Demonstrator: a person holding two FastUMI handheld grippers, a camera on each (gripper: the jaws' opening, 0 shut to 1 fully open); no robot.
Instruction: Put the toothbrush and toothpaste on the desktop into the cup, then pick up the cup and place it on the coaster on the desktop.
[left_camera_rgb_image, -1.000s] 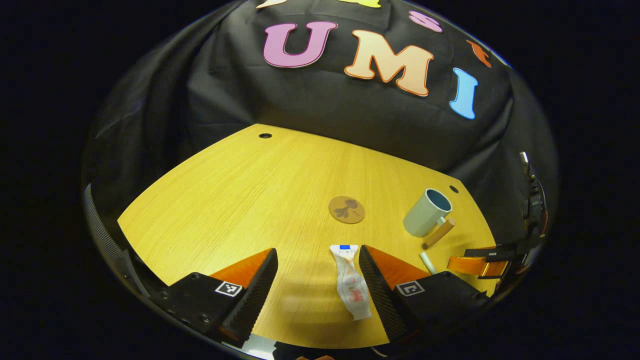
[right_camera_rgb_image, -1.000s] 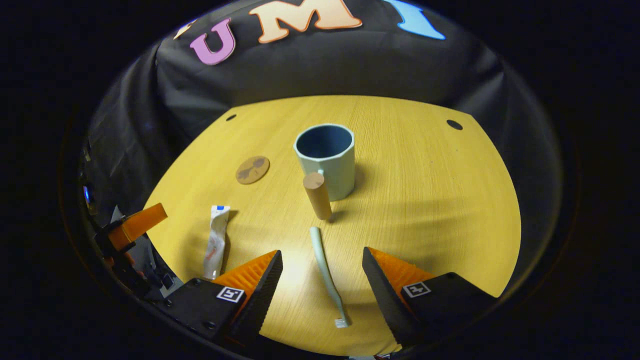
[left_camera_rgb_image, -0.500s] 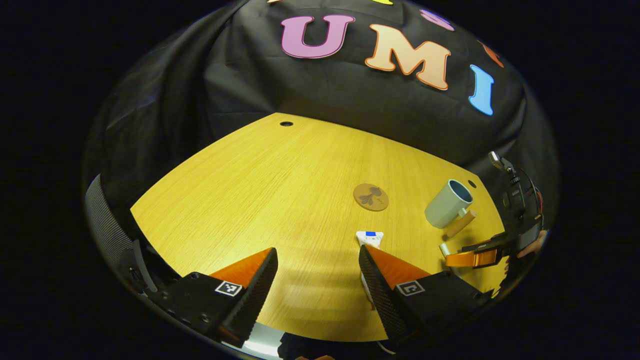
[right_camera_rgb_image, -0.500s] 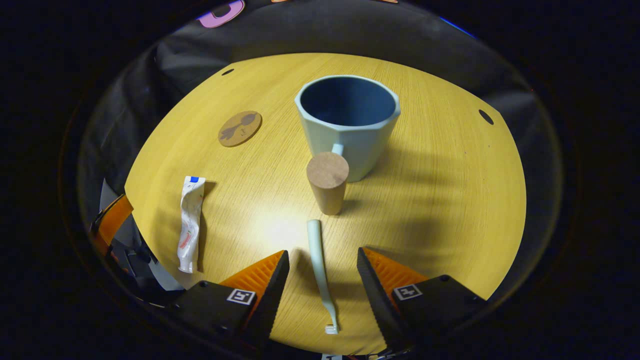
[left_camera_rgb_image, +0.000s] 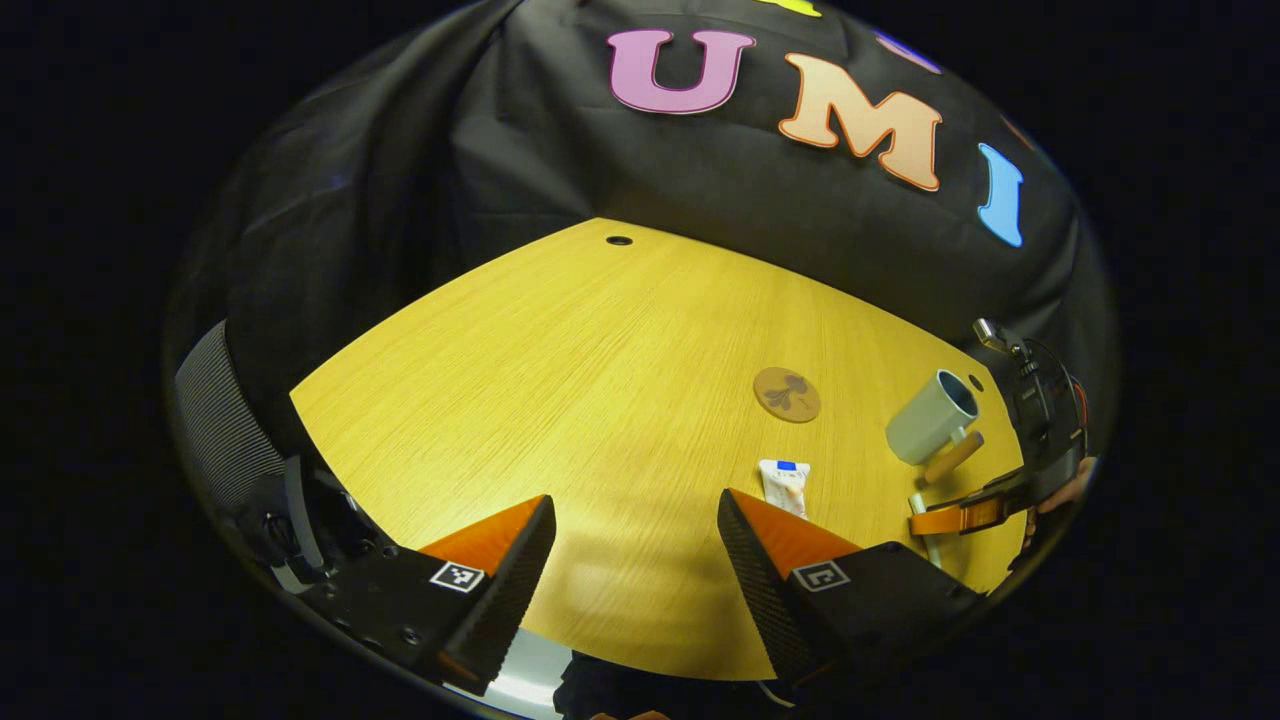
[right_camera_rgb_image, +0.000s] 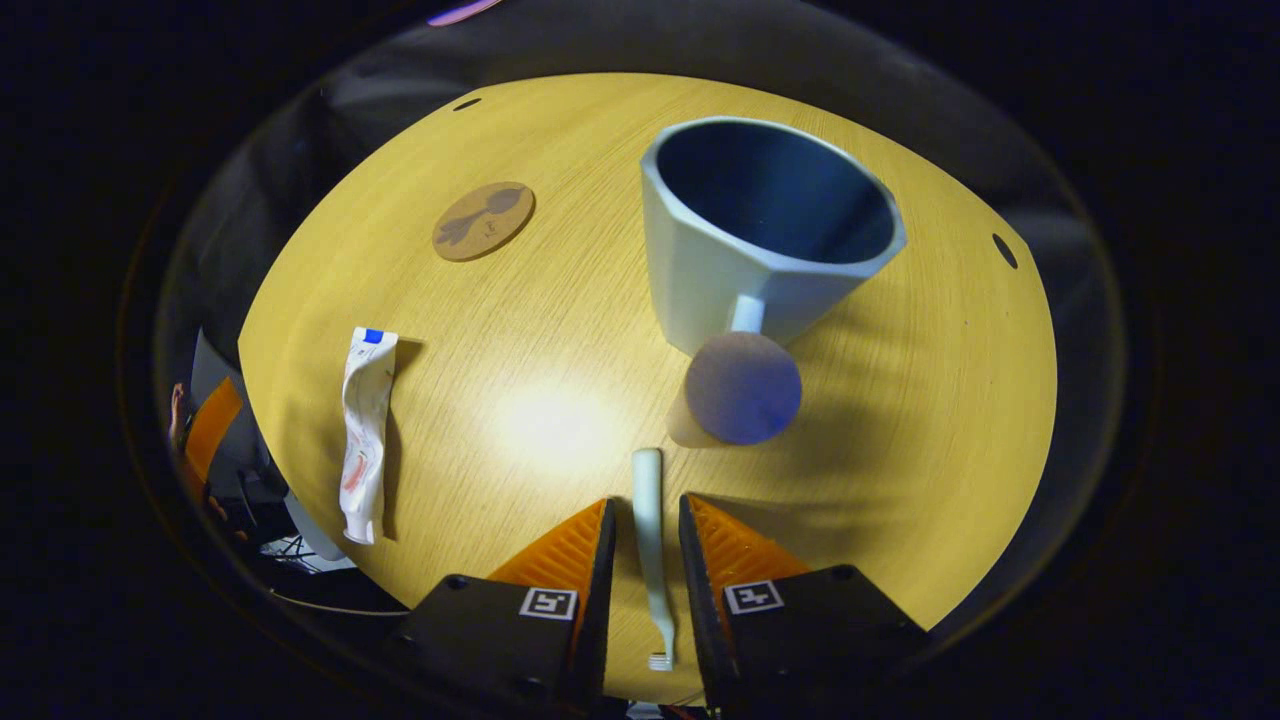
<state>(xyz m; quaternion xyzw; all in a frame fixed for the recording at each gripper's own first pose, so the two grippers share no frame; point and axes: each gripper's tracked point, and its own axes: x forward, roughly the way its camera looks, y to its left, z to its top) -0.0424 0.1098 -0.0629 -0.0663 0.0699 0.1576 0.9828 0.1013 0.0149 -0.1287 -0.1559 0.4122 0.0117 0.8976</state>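
The right gripper (right_camera_rgb_image: 645, 560) brackets the toothbrush (right_camera_rgb_image: 650, 540) flat on the desk (right_camera_rgb_image: 560, 330), fingers nearly together, contact unclear. The cup (right_camera_rgb_image: 760, 240) stands at 1 o'clock; a shallow pinch could let the brush slip. The left gripper (left_camera_rgb_image: 630, 560) hovers, fingers apart.

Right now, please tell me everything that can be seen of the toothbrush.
The toothbrush is slim and pale green, and looks like plastic. It lies flat on the wooden desktop. Its rounded handle end points toward the cup; its small white bristle head is at the near edge. The jaws of the right gripper stand narrowly on both sides of its shaft, but whether they press it cannot be told. Nothing else touches it.
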